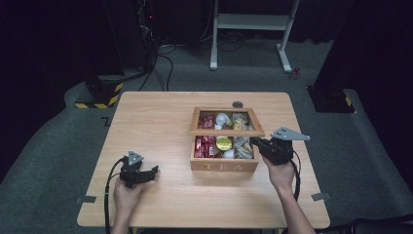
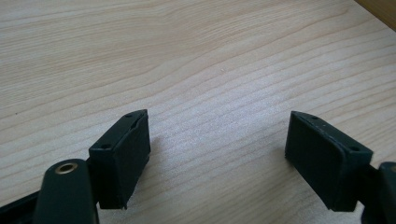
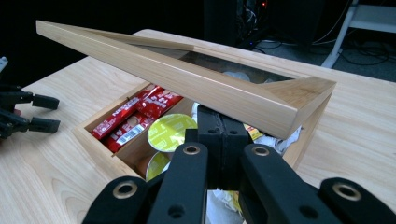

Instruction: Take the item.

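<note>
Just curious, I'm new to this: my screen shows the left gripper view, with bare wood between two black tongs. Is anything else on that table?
Observer: Yes, a wooden box marked TEA stands toward the right.
Operator: Is it closed?
Observer: No, its glass-paned lid is tilted up, partly open.
Operator: Is something under the lid?
Observer: The right tongs, shut, sit just beneath its raised front edge.
</note>
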### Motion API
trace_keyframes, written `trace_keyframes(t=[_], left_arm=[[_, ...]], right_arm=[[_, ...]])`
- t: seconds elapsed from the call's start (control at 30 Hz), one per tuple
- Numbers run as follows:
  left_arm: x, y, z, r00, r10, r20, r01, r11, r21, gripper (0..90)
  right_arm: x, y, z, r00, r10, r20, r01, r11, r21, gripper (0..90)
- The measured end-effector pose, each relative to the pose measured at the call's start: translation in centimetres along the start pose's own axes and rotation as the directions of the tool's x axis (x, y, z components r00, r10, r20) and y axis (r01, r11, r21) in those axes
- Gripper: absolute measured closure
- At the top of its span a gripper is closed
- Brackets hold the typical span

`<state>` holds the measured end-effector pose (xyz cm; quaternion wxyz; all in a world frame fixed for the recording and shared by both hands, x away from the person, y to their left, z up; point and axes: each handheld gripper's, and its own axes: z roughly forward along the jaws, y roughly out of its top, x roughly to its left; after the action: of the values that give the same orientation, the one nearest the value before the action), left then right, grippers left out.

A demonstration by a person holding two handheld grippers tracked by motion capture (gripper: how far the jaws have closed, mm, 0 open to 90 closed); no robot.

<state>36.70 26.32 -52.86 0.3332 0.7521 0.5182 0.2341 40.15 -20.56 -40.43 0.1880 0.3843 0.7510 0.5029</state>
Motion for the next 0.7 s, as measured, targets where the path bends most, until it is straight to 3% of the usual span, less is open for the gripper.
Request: trace_keyframes(t=[0.47, 0.57, 0.7], left_arm=[[-0.2, 0.0, 0.0, 1.0, -0.008, -0.002, 0.008, 1.0, -0.001, 22.6], [-0.7, 0.0, 0.0, 0.9998, 0.015, 0.012, -0.015, 0.9999, 0.0, 22.7], [-0.8, 0.0, 0.0, 0.9997, 0.015, 0.02, -0.015, 0.9999, -0.001, 22.6]], right_arm=[[-1.0, 0.8, 0.5, 0.9995, 0.031, -0.005, -0.031, 0.999, -0.018, 90.0], [-1.0, 1.3, 0.5, 0.9997, 0.025, 0.005, -0.025, 0.999, -0.02, 90.0], [-1.1, 1.6, 0.6, 0.9997, 0.024, 0.011, -0.023, 0.999, -0.034, 90.0]])
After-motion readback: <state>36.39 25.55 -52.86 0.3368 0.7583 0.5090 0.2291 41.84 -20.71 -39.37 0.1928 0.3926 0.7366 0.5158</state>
